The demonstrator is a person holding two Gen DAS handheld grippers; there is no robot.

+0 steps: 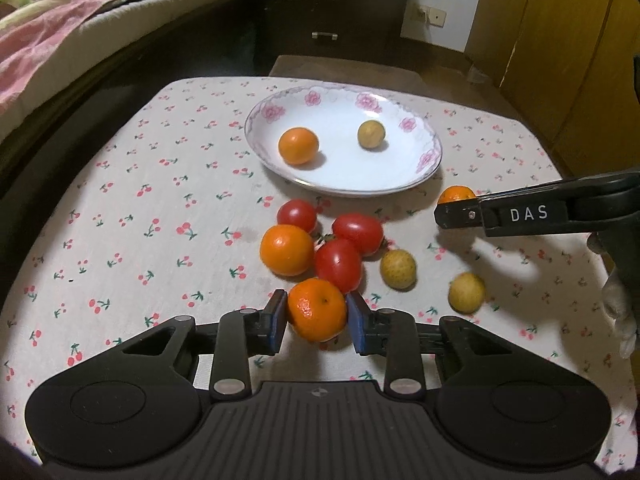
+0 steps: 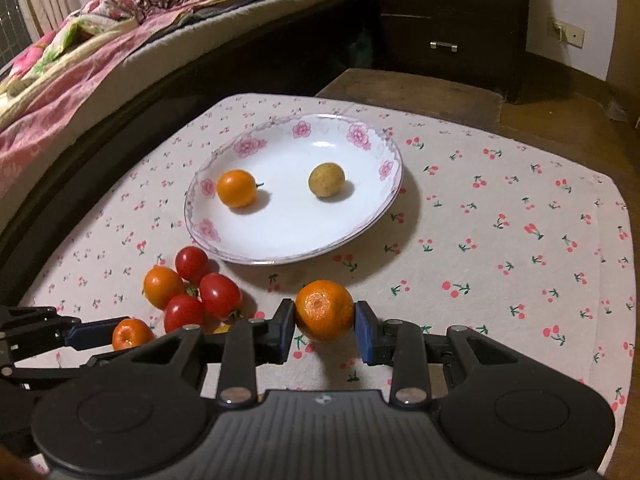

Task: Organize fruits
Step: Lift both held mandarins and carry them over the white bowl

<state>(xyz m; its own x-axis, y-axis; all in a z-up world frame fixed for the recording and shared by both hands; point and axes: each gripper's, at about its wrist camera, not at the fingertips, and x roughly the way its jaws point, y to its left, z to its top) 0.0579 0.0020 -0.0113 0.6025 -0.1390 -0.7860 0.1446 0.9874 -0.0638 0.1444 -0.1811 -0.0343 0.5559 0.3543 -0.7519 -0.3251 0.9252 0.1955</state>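
Note:
A white plate with pink flowers holds an orange mandarin and a small yellow-brown fruit. My left gripper is shut on a mandarin just above the cloth. My right gripper is shut on another mandarin, also visible in the left wrist view. In front of the plate lie three red tomatoes, an orange mandarin and two yellow-brown fruits.
The table wears a white cherry-print cloth. A bed with pink bedding runs along the left. A dark drawer cabinet and a low wooden stool stand behind the table.

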